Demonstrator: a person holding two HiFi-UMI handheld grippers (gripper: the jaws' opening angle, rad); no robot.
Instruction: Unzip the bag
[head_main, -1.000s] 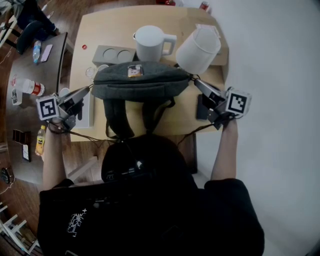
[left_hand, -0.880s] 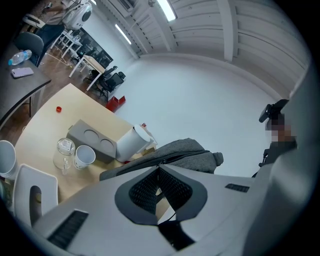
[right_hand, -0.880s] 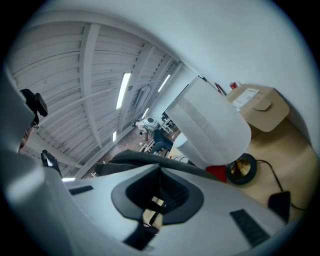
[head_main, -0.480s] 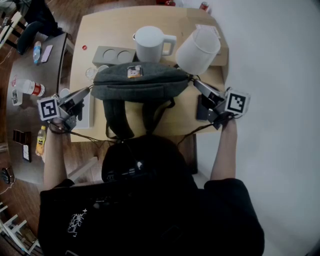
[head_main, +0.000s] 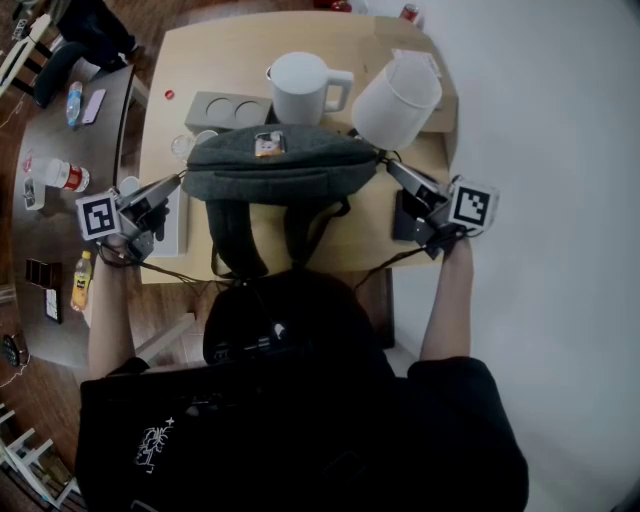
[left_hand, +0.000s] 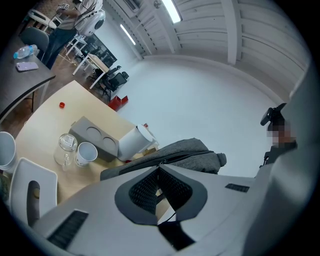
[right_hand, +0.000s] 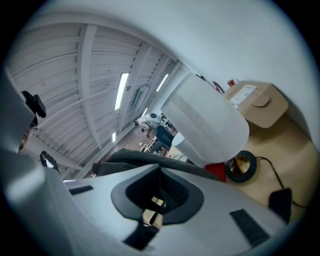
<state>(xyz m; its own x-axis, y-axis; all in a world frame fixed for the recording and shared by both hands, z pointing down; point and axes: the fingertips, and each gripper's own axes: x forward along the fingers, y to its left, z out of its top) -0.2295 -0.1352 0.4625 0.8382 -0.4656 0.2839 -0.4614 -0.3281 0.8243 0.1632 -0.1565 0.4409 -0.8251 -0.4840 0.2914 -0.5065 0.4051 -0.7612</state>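
A wooden table (head_main: 200, 60) carries a grey bag (head_main: 280, 165) lying crosswise at its middle, its straps trailing toward the person. A white kettle (head_main: 300, 87) stands just behind it. The left gripper (head_main: 178, 178) is clenched at the bag's left end and the right gripper (head_main: 385, 158) is clenched at its right end. Whether either pinches fabric is unclear.

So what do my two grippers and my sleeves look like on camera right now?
Both the left gripper and right gripper are pale grey wedge-shaped tongs with dark ribbed pads. Each carries a white cube printed with black square markers, and a dark cable trails back. The person wears a black short-sleeved top.
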